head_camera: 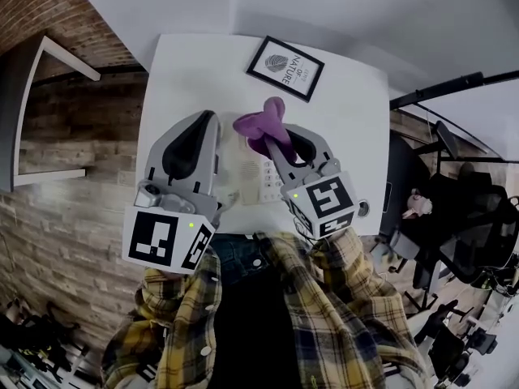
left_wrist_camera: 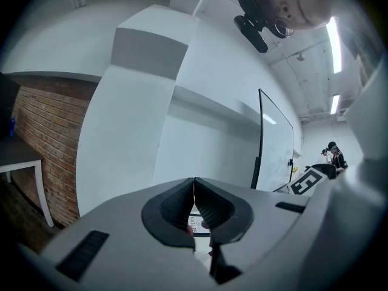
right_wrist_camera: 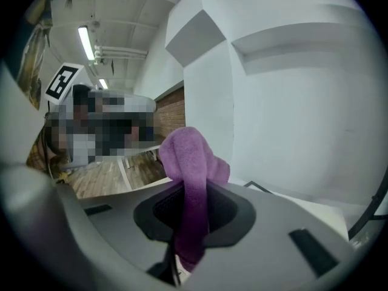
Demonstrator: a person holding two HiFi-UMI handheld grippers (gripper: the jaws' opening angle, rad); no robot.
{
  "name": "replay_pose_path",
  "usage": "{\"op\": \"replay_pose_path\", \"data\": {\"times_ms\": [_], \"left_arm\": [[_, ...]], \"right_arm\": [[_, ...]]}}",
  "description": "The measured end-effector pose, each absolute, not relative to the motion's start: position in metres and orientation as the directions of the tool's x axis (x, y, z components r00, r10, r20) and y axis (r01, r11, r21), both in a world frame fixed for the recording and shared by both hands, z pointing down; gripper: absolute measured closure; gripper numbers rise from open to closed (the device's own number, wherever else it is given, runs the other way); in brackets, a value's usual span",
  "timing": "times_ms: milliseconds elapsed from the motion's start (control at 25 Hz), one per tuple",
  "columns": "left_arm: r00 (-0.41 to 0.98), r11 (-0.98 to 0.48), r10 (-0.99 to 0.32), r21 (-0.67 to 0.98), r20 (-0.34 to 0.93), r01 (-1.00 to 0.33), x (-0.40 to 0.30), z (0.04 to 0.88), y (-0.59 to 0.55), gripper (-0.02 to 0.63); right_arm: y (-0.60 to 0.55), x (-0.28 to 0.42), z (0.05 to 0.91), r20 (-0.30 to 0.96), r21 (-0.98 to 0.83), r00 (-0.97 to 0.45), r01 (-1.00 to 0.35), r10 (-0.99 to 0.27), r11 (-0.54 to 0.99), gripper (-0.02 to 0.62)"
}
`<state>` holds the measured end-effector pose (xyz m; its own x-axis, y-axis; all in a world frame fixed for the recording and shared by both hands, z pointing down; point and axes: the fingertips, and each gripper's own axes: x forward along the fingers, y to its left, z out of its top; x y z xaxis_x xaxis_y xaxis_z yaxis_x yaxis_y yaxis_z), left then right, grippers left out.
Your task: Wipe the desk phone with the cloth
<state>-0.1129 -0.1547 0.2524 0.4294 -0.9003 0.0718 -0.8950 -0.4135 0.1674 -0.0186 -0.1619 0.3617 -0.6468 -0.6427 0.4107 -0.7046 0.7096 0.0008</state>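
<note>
Head view, desk phone: the white desk phone [head_camera: 261, 173] lies on the worktop [head_camera: 186, 63], partly hidden beneath both tools, with a framed print [head_camera: 285, 67] behind it.
Head view, cloth: the purple cloth [head_camera: 261, 124] hangs just above the phone and looks soft, light and limp.
Left gripper view, left tool: the left tool [left_wrist_camera: 194, 190] is closed on nothing.
Right gripper view, right tool: the right tool [right_wrist_camera: 193, 190] pinches a bunched fold of cloth.
Right gripper view, handling: the phone is probably light and may slide, so steady its body.
</note>
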Motion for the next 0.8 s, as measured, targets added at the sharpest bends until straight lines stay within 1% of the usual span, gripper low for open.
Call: {"op": "replay_pose_path", "data": {"times_ms": [480,800], "left_arm": [[0.386,-0.362,-0.915,0.191,0.113,-0.913,-0.128,0.272,-0.153,0.591],[0.368,-0.339,-0.921,0.207,0.128,-0.918,-0.136,0.279,-0.148,0.591]], "right_arm": [[-0.169,-0.04,0.448,0.578,-0.017,-0.626,-0.651,-0.524,0.759,0.528],[-0.174,-0.051,0.502,0.688,0.049,-0.555,-0.607,-0.468,0.793,0.528]]}}
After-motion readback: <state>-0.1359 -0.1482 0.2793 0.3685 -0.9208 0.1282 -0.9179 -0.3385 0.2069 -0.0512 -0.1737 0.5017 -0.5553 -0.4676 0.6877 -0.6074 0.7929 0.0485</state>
